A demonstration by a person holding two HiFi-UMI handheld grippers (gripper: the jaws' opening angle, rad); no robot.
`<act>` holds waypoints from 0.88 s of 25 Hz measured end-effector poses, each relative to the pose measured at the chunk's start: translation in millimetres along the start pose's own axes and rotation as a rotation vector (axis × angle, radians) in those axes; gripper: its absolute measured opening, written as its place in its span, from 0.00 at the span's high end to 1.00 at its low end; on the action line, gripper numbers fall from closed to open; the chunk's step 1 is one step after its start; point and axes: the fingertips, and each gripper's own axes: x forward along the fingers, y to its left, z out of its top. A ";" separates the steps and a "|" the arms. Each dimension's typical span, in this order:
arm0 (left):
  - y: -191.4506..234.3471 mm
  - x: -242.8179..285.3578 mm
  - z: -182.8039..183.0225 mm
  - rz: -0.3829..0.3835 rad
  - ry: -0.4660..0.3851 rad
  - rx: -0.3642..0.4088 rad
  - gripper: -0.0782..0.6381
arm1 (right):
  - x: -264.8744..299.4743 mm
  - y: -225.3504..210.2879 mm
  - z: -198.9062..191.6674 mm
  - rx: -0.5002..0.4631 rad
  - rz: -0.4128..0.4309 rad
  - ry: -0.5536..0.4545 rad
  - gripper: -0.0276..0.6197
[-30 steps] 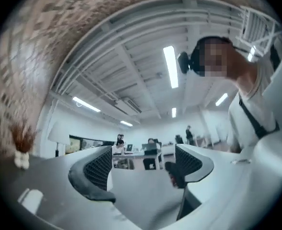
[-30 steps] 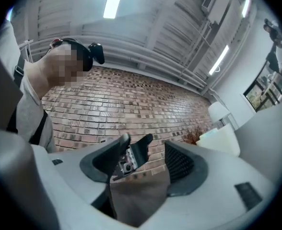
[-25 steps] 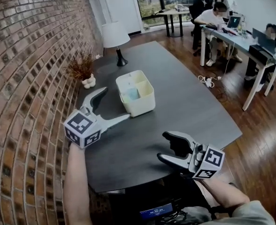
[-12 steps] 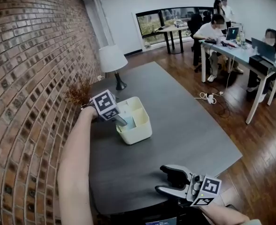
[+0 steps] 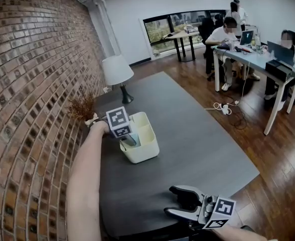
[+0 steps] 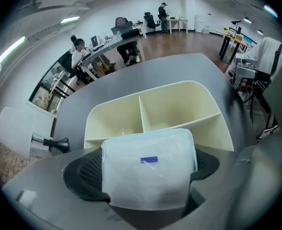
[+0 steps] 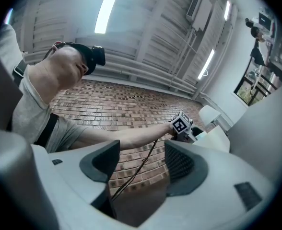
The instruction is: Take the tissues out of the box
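Observation:
A cream box with divided compartments stands on the dark table near the brick wall. My left gripper reaches down into the box's near-left part. In the left gripper view the left gripper is shut on a white tissue pack with a small blue label. The pack hides part of the near rim of the box, whose far compartments look empty. My right gripper hovers open at the table's front edge and holds nothing. In the right gripper view the right gripper points at the brick wall.
A white lamp and a dried plant stand on the table behind the box. People sit at desks at the back right. Cables lie on the wooden floor. The table's right edge runs diagonally.
My left gripper moved from above the table's left side to the box and went down into it. The right gripper stayed open near the front edge.

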 end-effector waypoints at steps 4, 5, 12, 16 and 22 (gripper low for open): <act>0.7 -25.3 10.8 0.028 -0.051 0.036 0.20 | -0.6 0.5 -1.5 -0.004 -0.001 0.005 0.48; 0.4 -34.5 14.8 0.036 -0.071 0.045 0.20 | -0.9 0.2 -1.5 -0.004 -0.002 0.005 0.48; 7.2 -133.2 16.9 0.249 -0.198 0.075 0.20 | 2.4 -0.7 -0.9 -0.018 -0.008 0.009 0.48; -17.9 -214.9 36.4 0.349 -0.604 -0.005 0.20 | 1.9 -0.8 -2.7 -0.021 -0.010 0.017 0.48; -117.4 -297.4 33.1 0.294 -1.468 -0.359 0.20 | 2.4 -0.4 -3.9 -0.003 -0.018 0.018 0.48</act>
